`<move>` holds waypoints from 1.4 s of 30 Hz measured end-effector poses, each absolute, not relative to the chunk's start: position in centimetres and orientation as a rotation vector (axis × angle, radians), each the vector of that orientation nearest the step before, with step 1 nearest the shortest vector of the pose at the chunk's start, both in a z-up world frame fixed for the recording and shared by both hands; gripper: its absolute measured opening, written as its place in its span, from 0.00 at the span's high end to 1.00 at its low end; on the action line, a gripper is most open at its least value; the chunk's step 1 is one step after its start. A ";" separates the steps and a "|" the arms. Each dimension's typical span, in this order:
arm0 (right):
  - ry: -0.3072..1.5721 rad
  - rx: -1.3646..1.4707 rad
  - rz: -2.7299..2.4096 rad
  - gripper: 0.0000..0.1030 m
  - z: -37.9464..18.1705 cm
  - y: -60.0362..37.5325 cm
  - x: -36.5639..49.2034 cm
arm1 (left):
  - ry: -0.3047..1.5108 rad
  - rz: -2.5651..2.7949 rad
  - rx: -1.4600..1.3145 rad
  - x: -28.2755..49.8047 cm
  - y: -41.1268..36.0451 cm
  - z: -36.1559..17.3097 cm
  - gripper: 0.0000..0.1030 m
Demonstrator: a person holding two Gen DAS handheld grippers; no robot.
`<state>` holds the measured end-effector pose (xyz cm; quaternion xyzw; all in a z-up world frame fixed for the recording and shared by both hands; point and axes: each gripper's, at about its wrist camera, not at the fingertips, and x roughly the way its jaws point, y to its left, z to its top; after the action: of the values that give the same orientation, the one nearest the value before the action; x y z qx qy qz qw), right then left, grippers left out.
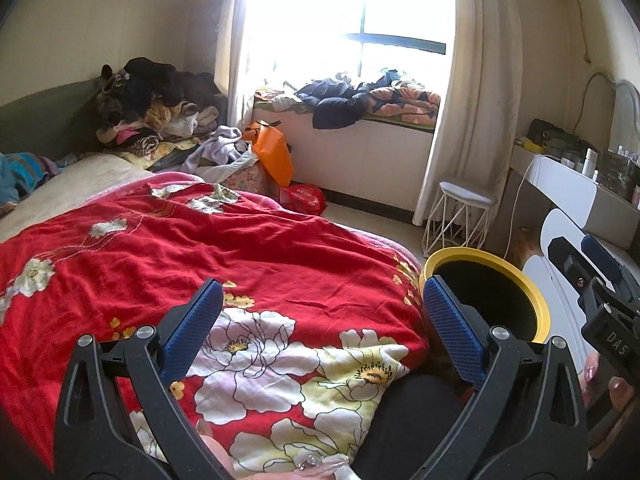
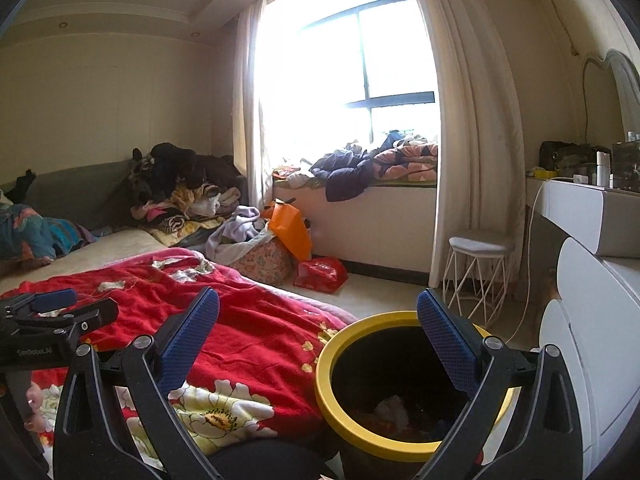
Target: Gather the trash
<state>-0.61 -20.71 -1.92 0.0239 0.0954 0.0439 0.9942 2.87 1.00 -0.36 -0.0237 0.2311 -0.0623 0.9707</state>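
- My left tongs (image 1: pixel 322 312) are hanging spread wide and empty over the red flowered blanket (image 1: pixel 200 248).
- My right tongs (image 2: pixel 318 322) are gaping too, holding nothing, above the yellow-rimmed bin (image 2: pixel 332 412) beside the bed.
- Crumpled trash (image 2: pixel 394 408) is lying inside the bin.

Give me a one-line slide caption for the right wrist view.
Open right gripper above a yellow-rimmed bin beside a red floral quilt.

"DAS" on right tongs (image 1: pixel 596 280); "GenRobot.AI" on left tongs (image 2: pixel 60 312).
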 end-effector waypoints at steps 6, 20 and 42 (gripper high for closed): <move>0.191 0.051 0.085 0.06 -2.0 -20.8 -0.6 | 0.468 -0.131 -0.049 2.8 1.0 -0.4 0.10; 0.180 0.054 0.078 0.06 -2.2 -20.9 -0.8 | 0.463 -0.129 -0.049 2.7 0.9 -0.4 0.10; 0.181 0.059 0.075 0.06 -2.1 -21.1 -0.9 | 0.469 -0.131 -0.045 2.6 0.7 -0.3 0.10</move>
<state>-0.87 -21.08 -2.13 0.0294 0.0903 0.0373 0.9948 2.61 0.68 -0.33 -0.0223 0.2321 -0.0651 0.9702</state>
